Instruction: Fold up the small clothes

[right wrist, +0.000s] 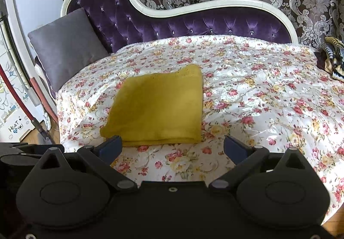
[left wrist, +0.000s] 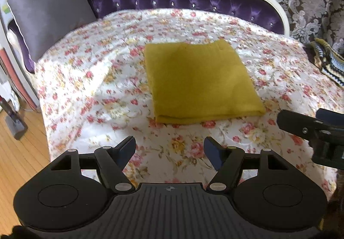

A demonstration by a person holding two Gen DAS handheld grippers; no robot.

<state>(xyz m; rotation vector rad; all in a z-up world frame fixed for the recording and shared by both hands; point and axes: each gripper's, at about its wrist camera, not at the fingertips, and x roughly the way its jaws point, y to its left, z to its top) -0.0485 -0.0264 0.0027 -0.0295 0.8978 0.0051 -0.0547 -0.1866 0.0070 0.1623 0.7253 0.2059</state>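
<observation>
Left wrist view: left gripper (left wrist: 169,150), jaws apart and empty; folded yellow cloth (left wrist: 200,82) lies ahead, slightly right, on the floral bedspread (left wrist: 90,79).

Right wrist view: right gripper (right wrist: 172,148), jaws apart and empty; the cloth (right wrist: 159,105) lies ahead-left, its near edge just beyond the left fingertip (right wrist: 112,142), so probably nearer this hand.

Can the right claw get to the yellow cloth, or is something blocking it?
Probably yes. The right claw is open and empty, and the folded yellow cloth lies just ahead on the flowery cover with nothing between them.
</observation>
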